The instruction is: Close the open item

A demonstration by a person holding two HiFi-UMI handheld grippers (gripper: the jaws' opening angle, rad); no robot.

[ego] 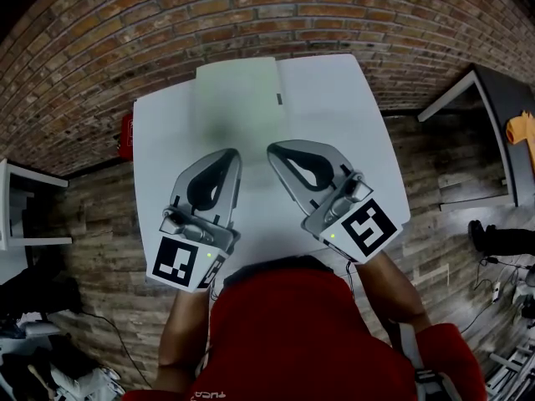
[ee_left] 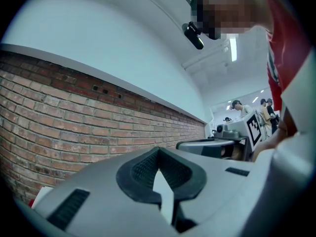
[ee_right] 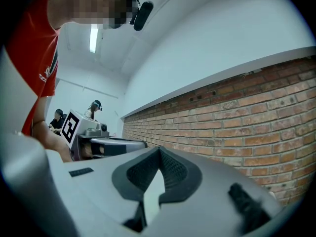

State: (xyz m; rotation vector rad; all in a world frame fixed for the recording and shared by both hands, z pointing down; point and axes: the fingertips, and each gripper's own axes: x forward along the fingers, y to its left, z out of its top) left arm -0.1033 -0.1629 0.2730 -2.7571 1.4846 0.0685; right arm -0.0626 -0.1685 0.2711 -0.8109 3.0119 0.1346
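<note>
Brick wall (ego: 125,23) backs a white table (ego: 167,132) standing on a wood-plank floor (ego: 92,224). At the table's far edge, next to the wall, lies the open item (ego: 238,98), flat and pale, spread in two leaves; its kind cannot be determined. Left gripper (ego: 231,154) and right gripper (ego: 272,149) are side by side over the table on the person's side of the item, clear of it, each with jaws fully together and nothing between them.

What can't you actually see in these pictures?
Head view: the open item is blurred and small; what it is cannot be told.
Head view: left gripper, right gripper and red shirt hide the table's near edge.
Gripper views: no item; own jaws and brick wall fill them.
</note>
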